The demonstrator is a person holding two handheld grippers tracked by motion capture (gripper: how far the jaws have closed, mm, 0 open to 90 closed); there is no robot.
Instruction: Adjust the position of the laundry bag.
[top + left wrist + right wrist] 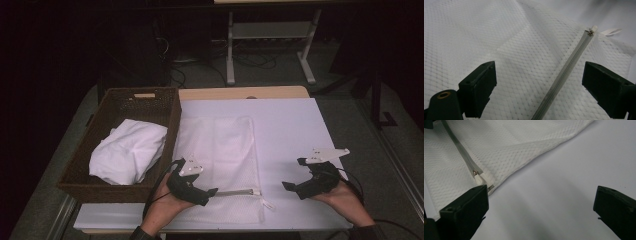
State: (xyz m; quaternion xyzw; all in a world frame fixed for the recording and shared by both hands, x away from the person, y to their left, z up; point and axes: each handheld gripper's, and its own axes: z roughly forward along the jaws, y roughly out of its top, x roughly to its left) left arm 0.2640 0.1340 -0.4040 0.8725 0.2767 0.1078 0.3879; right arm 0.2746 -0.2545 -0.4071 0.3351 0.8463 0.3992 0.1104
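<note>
The mesh bag (pixel 220 160) is lying flat on the table (pixel 295 130). Both grippers, left (pixel 212 191) and right (pixel 286 185), are being held wide open; the zipper pull (pixel 477 178) should be pinched squarely while the bag is being pinned.

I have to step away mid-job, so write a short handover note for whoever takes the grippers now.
Left gripper: open, empty, jaws either side of the zipper over the mesh bag.
Right gripper: open, empty, over the bare white table, just right of the bag's corner.
Zipper pull: at the right end of the zipper, untouched.
Basket: at the left, with folded white cloth inside.
Done: nothing gripped yet; the bag lies flat.
Left: probably hold the bag and work the zipper pull; cloth likely comes next.
</note>
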